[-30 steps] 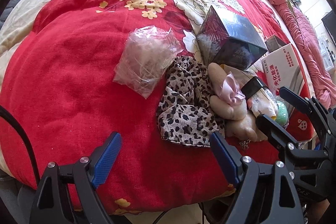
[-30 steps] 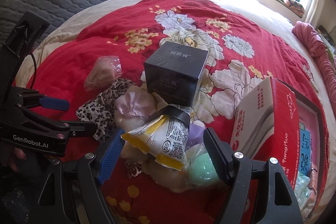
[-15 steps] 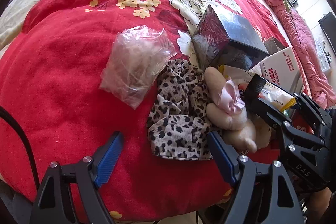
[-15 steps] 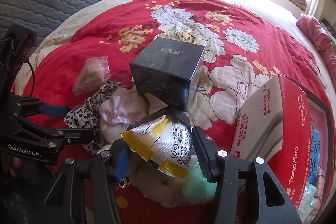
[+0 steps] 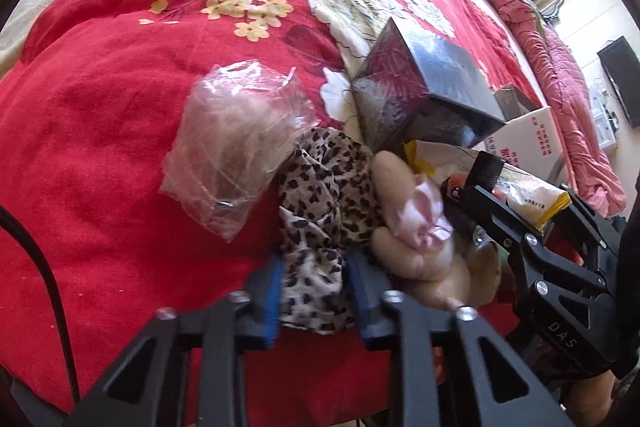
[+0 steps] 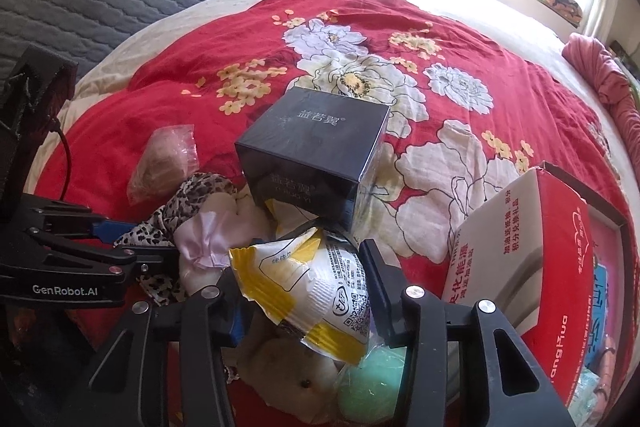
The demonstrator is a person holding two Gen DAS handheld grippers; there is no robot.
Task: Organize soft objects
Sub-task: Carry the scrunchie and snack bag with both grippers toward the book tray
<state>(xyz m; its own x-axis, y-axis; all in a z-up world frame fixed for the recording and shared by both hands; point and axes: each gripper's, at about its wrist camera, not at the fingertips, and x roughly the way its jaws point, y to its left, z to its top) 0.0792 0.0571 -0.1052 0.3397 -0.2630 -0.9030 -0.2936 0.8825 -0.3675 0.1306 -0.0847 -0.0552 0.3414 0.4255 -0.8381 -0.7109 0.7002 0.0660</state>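
A red bedspread printed with large white and small yellow flowers (image 6: 168, 95) covers the bed and carries a heap of things near its closest edge. At the right edge of the bedspread stands an open red and white cardboard carton with printed characters (image 6: 532, 251), tilted on its side. Toward the middle from the heap rests a glossy black cube-shaped box with silver lettering (image 6: 312, 155), its near bottom edge sitting on the pile. The left gripper (image 5: 312, 291) has just been closing and its blue-padded jaws now pinch a fold of the crumpled leopard-print fabric (image 5: 320, 195), which lies at the left side of the heap. Beside that cloth, further left, lies a clear crinkled plastic bag with pale fluffy filling (image 5: 236, 151). A beige plush toy with a pink satin bow (image 5: 416, 227) touches the cloth on its right. The right gripper (image 6: 304, 291) has just been closing too, and its jaws, about half apart, press both sides of a puffy white and yellow snack packet (image 6: 316, 287) above the plush. A small mint-green ball (image 6: 372, 383) sits below that packet.
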